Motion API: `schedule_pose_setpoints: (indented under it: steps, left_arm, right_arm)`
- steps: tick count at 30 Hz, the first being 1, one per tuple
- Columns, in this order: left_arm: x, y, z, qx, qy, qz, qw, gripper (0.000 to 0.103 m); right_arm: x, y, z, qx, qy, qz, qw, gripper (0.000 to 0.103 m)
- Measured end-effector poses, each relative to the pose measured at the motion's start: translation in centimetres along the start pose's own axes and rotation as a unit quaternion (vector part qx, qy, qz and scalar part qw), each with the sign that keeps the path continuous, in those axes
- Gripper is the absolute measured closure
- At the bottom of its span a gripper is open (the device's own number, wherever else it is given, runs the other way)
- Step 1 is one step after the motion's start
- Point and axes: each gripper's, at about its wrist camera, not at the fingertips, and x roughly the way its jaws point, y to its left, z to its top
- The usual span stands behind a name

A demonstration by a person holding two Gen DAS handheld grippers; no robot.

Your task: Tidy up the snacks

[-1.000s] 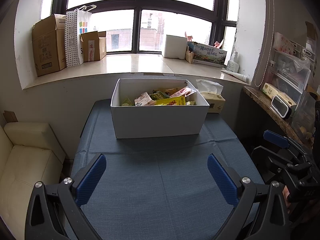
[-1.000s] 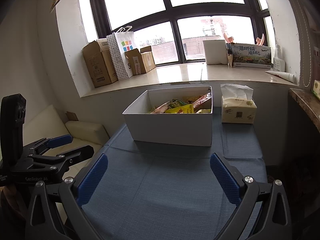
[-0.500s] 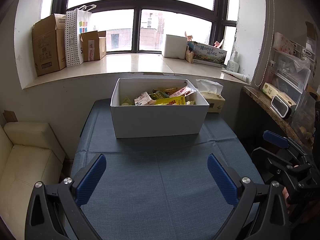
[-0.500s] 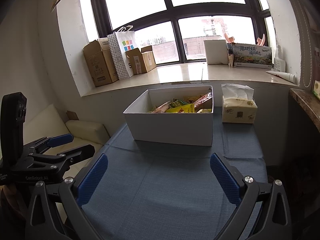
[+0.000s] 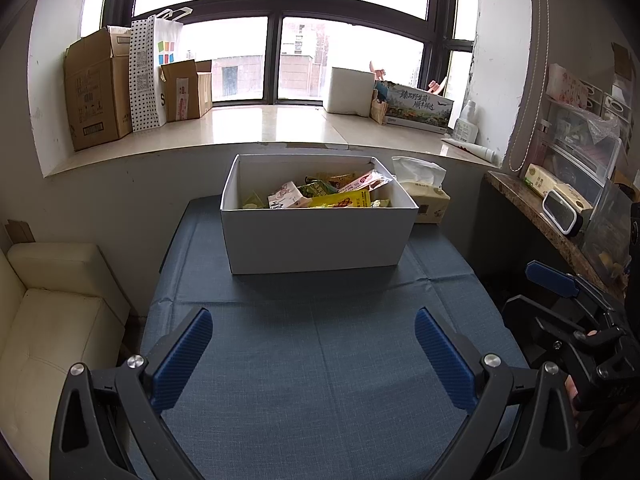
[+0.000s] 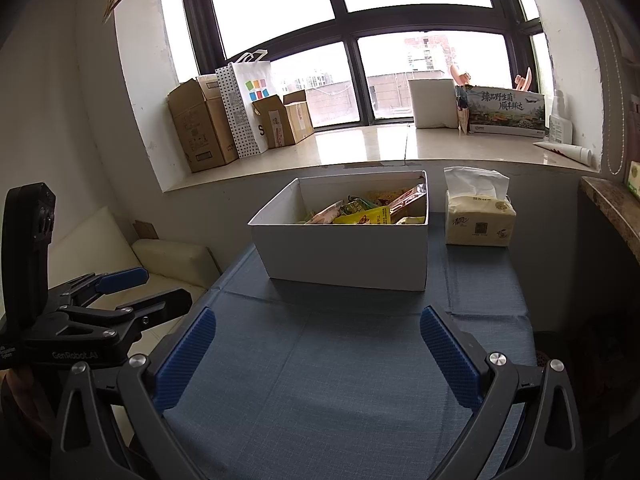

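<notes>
Snacks (image 5: 320,196) lie in a loose pile inside a white box (image 5: 320,240), which stands at the far middle of a table covered with blue cloth (image 5: 320,360), below the window sill. Visible packets include a yellow one, a pink-and-white one and a green one; others are too small to tell.

Left gripper (image 5: 314,354): jaws spread wide, nothing between the 2 blue pads, hovering over bare cloth at the near edge, well apart from the box.

Right gripper (image 6: 316,354): jaws likewise spread wide and empty, over the same near part of the cloth.

Tissue pack (image 6: 478,220) stands just beside the box on its right side. Cardboard boxes (image 5: 96,92) and a dotted paper bag (image 5: 150,76) stand on the sill. Cream sofa (image 5: 52,320) sits left of the table.
</notes>
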Motion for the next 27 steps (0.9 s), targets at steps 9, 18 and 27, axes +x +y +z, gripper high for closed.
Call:
schedule_pose_setpoints:
  steps: [9, 18, 27]
  left_arm:
    - [0.03, 0.15, -0.24, -0.002, 0.002, 0.001, 1.0000, 0.000]
    - [0.04, 0.21, -0.24, -0.002, 0.004, 0.002, 1.0000, 0.000]
    - [-0.04, 0.24, -0.24, -0.003, 0.000, -0.002, 1.0000, 0.000]
  right_arm:
    - [0.00, 0.06, -0.06, 0.000, 0.001, 0.001, 1.000, 0.000]
    - [-0.04, 0.21, -0.22, -0.001, 0.002, 0.002, 1.000, 0.000]
    - [0.01, 0.09, -0.23, 0.000, 0.003, 0.002, 1.000, 0.000]
